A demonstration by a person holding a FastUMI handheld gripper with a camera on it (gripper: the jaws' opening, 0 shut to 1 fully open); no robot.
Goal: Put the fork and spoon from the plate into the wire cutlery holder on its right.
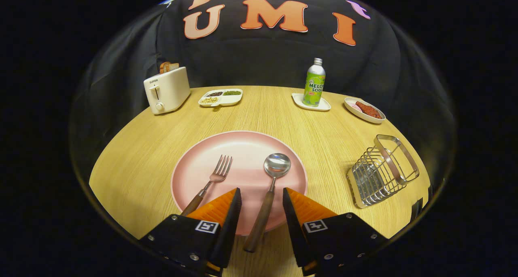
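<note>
A pink plate (pixel 243 147) lies on the round wooden table just ahead of my fingers. On it rest a fork (pixel 211 182) and a spoon (pixel 270 188), both metal with brown wooden handles. The spoon's handle runs back over the plate's near rim and lies in the gap between my fingers, untouched. The fork lies left of it, its handle end passing behind my left finger. My gripper (pixel 262 194) is open, hovering over the plate's near rim. The wire cutlery holder (pixel 382 172) stands to the right of the plate, empty as far as I can see.
At the table's back stand a cream toaster (pixel 166 90) with bread, a divided snack dish (pixel 221 97), a green soda bottle (pixel 314 83) on a small white tray (pixel 311 103), and an oval dish (pixel 364 110) with red food. Bare wood separates plate and holder.
</note>
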